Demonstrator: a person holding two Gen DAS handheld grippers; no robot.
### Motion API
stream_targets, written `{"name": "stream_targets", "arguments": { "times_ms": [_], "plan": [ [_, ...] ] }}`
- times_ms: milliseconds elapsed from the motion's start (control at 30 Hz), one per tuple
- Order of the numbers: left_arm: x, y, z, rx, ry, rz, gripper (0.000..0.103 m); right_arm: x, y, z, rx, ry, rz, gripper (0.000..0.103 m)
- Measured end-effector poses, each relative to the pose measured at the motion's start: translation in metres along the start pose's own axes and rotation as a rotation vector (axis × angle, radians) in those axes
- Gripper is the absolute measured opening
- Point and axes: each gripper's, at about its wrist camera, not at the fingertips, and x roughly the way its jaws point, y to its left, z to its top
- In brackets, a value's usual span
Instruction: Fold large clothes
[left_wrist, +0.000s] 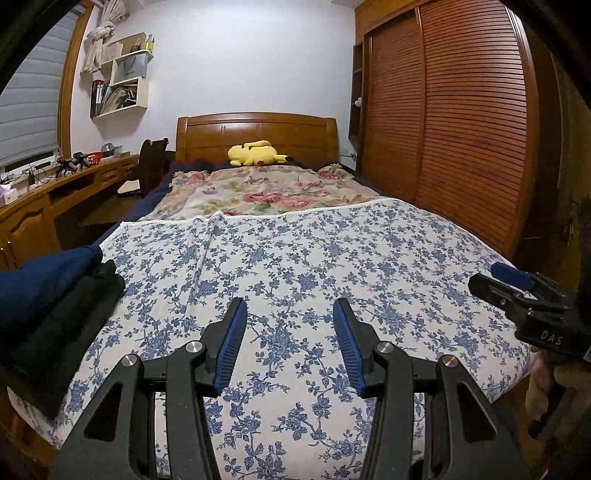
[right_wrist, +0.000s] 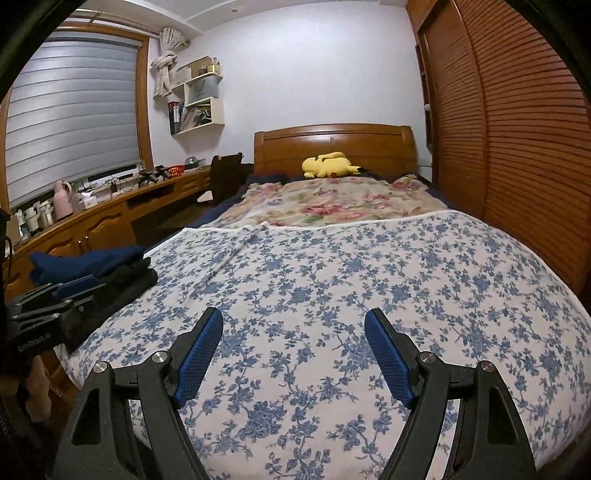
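Observation:
A folded stack of dark clothes lies on the bed's near left corner: a navy garment (left_wrist: 44, 277) on top of a black garment (left_wrist: 70, 321). The stack also shows in the right wrist view, with the navy garment (right_wrist: 88, 262) over the black one (right_wrist: 125, 284). My left gripper (left_wrist: 290, 314) is open and empty, above the blue-flowered white bedspread (left_wrist: 295, 251), right of the stack. My right gripper (right_wrist: 293, 321) is open and empty over the same bedspread (right_wrist: 369, 273). The right gripper shows at the right edge of the left wrist view (left_wrist: 517, 284); the left gripper shows at the left edge of the right wrist view (right_wrist: 62, 299).
A floral blanket (left_wrist: 258, 192) covers the far half of the bed, with a yellow plush toy (left_wrist: 255, 153) at the wooden headboard (left_wrist: 258, 133). A wooden desk (right_wrist: 110, 218) with clutter runs along the left under the window. A louvred wardrobe (left_wrist: 461, 122) stands close on the right.

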Motion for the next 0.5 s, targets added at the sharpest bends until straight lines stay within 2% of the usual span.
{"name": "stream_targets", "arguments": {
  "times_ms": [500],
  "plan": [
    [-0.001,-0.001,-0.001,0.003,-0.002,0.006,0.049,0.027,0.007,-0.005,-0.001,-0.009,0.008,0.08]
  ]
}}
